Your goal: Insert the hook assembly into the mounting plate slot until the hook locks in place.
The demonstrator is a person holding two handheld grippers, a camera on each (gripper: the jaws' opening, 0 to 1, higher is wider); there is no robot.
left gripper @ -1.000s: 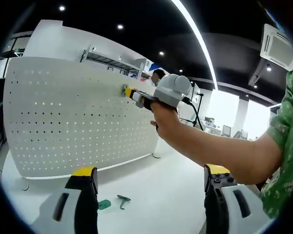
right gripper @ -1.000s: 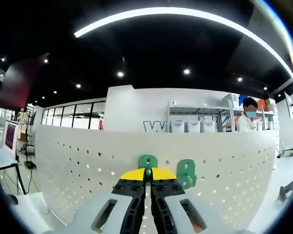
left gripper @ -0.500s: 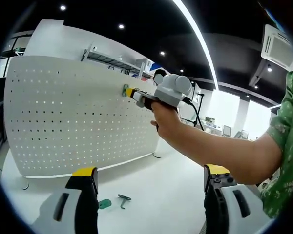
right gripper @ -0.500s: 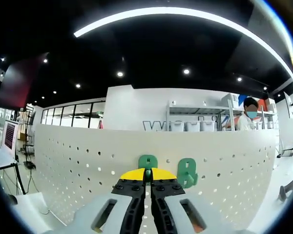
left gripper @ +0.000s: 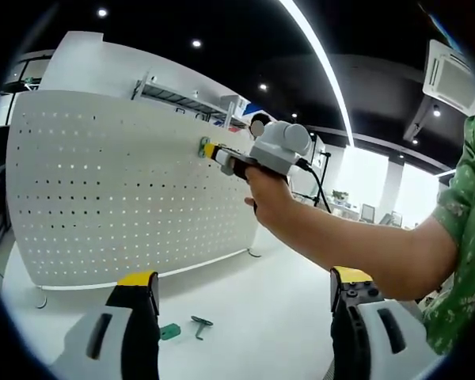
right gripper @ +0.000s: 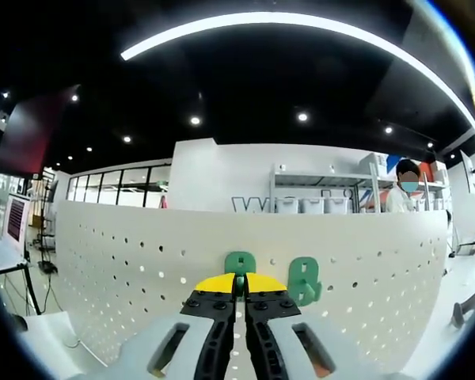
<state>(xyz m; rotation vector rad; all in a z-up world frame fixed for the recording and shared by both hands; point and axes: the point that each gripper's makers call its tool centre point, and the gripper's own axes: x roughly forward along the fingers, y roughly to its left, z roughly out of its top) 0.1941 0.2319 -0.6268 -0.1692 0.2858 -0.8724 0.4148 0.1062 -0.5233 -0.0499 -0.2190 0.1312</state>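
Almost nothing has changed over the last second; my left gripper (left gripper: pixel 241 317) hangs back with jaws wide and empty above the white table (left gripper: pixel 253 317), where two spare hooks (left gripper: pixel 182 328) lie; my right gripper (right gripper: pixel 240 286) stays clamped on the green hook (right gripper: pixel 239 264), pressed to the pegboard (left gripper: pixel 127 190); I judge seating is underway, not confirmed locked. The hook's plate lies flat on the board, long axis upright; a second green hook (right gripper: pixel 304 280) sits just beside it.

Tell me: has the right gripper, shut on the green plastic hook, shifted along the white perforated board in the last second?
No. The right gripper holds the green plastic hook at the same spot on the white perforated board, beside the second green hook.
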